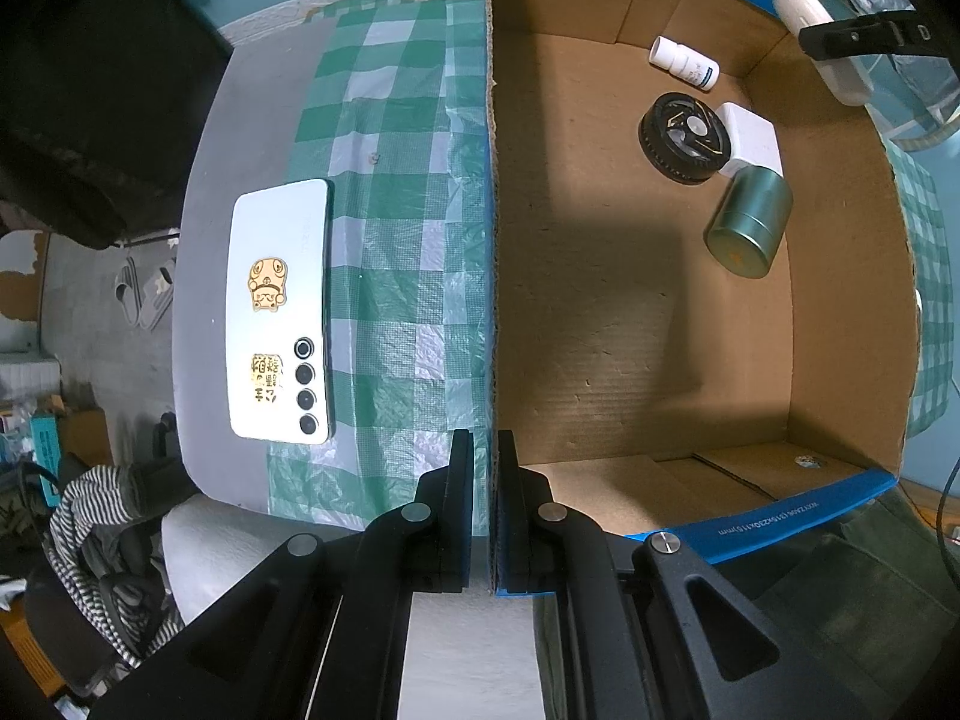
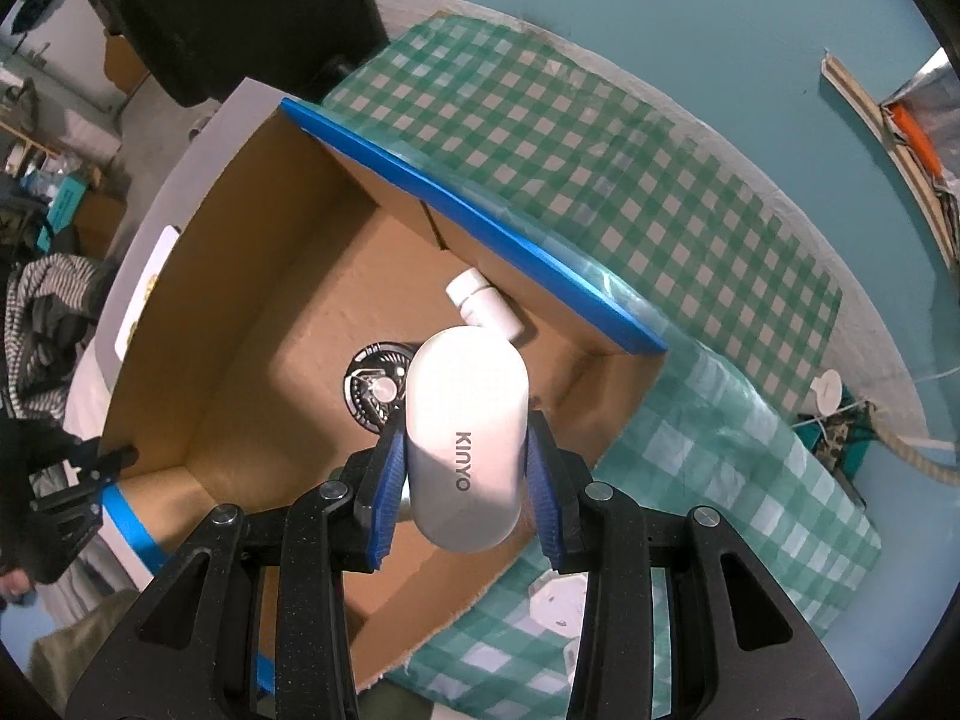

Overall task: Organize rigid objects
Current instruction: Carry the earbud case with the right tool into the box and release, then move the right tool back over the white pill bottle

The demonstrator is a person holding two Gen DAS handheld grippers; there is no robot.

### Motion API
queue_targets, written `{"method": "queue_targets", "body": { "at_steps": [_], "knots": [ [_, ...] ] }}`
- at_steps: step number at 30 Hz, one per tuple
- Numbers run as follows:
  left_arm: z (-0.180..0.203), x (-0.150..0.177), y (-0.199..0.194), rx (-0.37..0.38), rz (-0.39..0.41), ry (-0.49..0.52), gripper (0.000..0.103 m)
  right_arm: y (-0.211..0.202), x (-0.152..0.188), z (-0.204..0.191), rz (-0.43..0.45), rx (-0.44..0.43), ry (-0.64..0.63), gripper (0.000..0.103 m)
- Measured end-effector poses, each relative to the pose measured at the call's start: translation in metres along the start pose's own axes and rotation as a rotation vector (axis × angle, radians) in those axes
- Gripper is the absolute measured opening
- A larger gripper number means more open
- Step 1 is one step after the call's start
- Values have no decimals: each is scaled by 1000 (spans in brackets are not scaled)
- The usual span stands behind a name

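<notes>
Your right gripper (image 2: 467, 468) clamps the white KINYO case (image 2: 465, 438), long axis along the fingers, above the cardboard box (image 2: 198, 330) near its far corner. Your left gripper (image 1: 485, 516) pinches the box's near wall.

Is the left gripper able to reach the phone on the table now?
Probably not yet: the left gripper is clamped on the box wall. The phone lies uncovered beside the box, so releasing first would free the way.
</notes>
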State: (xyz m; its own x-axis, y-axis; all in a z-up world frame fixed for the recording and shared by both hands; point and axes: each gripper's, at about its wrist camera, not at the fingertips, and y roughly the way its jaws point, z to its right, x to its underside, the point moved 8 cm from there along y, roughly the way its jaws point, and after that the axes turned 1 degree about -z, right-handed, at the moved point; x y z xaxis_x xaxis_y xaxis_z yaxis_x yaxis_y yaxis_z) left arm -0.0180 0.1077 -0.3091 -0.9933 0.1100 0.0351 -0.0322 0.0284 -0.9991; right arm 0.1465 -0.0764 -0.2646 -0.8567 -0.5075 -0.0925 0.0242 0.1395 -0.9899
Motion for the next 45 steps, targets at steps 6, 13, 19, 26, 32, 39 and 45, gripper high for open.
{"method": "queue_targets", "body": {
  "at_steps": [6,13,19,26,32,39,45],
  "knots": [
    [-2,3,1,2,2,-6,6,1,-2,3,16,14,10,37],
    [-3,4,1,2,2,-4,7,-4,1,11,34,19,37,43],
    [-3,6,1,-1,0,3,7,-14,8,11,46,13,49,47],
    [-2,6,1,-2,0,9,7,-35,16,11,83,13,65,53],
    [-2,6,1,-2,0,12,7,-51,24,15,108,36,65,56],
    [0,7,1,-3,-1,18,7,-63,41,23,120,41,90,56],
    [1,6,0,-5,-1,24,7,-70,63,36,125,54,129,57]
  ]
}}
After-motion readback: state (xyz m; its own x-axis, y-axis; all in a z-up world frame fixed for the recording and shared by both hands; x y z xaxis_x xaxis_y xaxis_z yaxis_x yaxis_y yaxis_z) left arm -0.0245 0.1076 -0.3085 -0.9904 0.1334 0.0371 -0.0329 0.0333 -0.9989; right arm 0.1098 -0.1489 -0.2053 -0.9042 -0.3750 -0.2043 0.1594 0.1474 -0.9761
